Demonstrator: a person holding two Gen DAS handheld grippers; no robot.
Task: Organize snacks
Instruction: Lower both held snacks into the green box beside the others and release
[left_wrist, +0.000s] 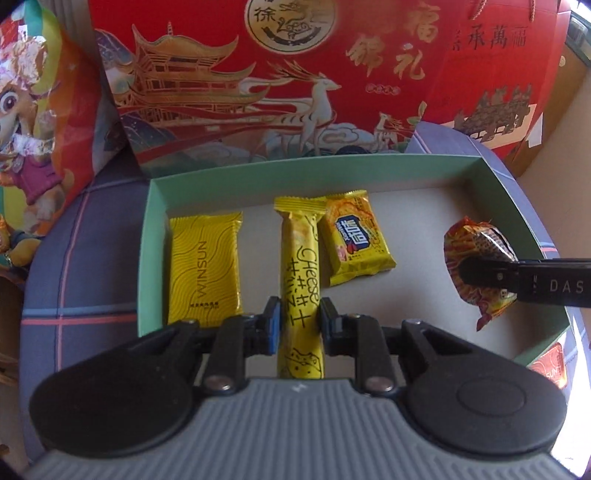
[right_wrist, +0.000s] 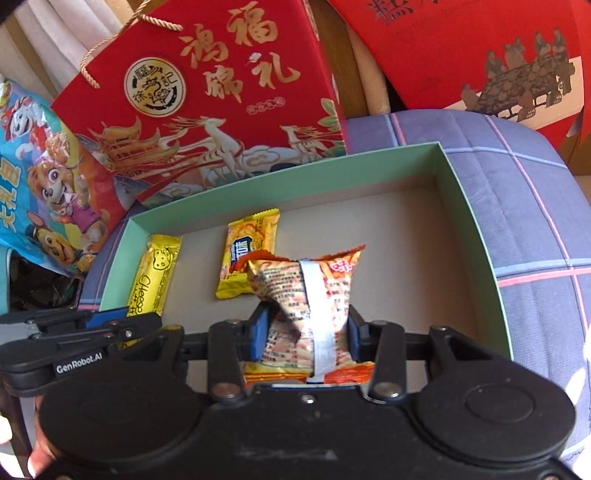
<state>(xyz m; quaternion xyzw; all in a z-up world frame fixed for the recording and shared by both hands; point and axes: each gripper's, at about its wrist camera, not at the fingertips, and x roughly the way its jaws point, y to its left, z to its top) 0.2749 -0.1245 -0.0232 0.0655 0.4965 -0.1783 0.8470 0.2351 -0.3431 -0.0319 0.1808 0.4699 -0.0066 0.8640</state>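
Observation:
A shallow green-walled box (left_wrist: 332, 159) (right_wrist: 469, 206) lies on a plaid cushion. My left gripper (left_wrist: 298, 319) is shut on a long yellow cheese stick (left_wrist: 300, 280) over the box's left half; the same stick (right_wrist: 149, 284) and the left gripper (right_wrist: 127, 321) show at the left of the right wrist view. My right gripper (right_wrist: 306, 328) is shut on an orange puffed snack bag (right_wrist: 310, 295), held over the box floor; that bag (left_wrist: 476, 258) and a right fingertip (left_wrist: 484, 271) show at the right in the left wrist view. A yellow WINSUN pack (left_wrist: 203, 269) and a small yellow biscuit pack (left_wrist: 354, 236) (right_wrist: 247, 258) lie inside the box.
A red gift box with a gold pagoda and deer (left_wrist: 266, 74) (right_wrist: 218, 103) stands behind the green box. Another red box (left_wrist: 506, 92) (right_wrist: 491, 62) is at the back right, and a cartoon-dog bag (left_wrist: 33, 122) (right_wrist: 44, 184) at the left. A red packet (left_wrist: 550, 363) lies outside the box's right wall.

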